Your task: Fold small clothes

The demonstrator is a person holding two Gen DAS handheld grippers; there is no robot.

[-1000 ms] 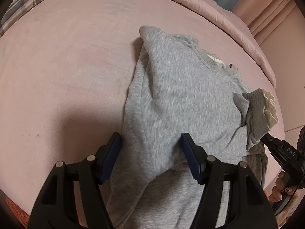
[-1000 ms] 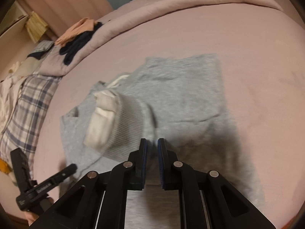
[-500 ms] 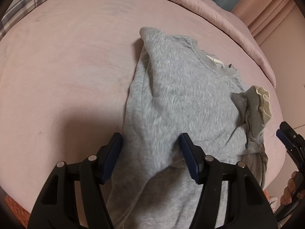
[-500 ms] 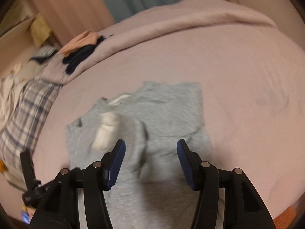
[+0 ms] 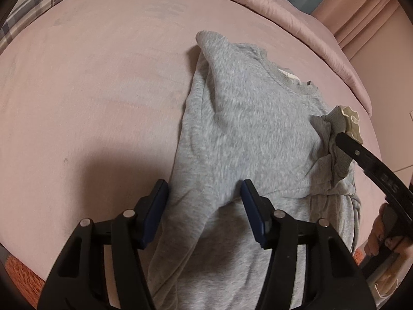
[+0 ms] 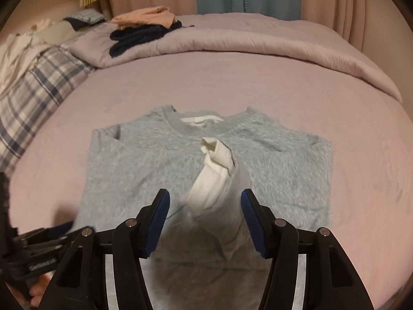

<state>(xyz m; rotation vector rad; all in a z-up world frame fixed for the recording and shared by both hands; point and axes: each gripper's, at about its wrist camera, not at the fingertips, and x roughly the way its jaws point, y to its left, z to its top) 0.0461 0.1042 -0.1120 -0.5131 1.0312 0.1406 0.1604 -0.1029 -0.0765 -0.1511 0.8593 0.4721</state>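
Folding step: the sleeves of the gray sweatshirt [image 6: 144, 160] are being brought in over its body; judging by how it lies, this is the middle of the fold, with the lengthwise fold not yet done.
Sweatshirt place: it is lying flat on the pink bed [image 6: 258, 85], spreading ahead of and under both pairs of jaws.
Sweatshirt axis: in the right wrist view its long axis is running straight away from the jaws, collar [image 6: 180, 125] at the far end, hem out of sight below the near end.
Cuff: the sleeve cuff [image 6: 214, 178], turned out to show its white lining, is lying across the chest just ahead of the right jaws and between their lines.
Right gripper [image 6: 205, 217]: its jaws have just been opening and are standing spread, with the sleeve lying below the gap but no pad pressing on it.
Left gripper [image 5: 204, 211]: its jaws have been closing a little and are standing spread, straddling a ridge of gray cloth; no pinch is showing.
Next move: it is probably calling for a pinch on the cuff or the hem, laying it flat without dragging the layers beneath.
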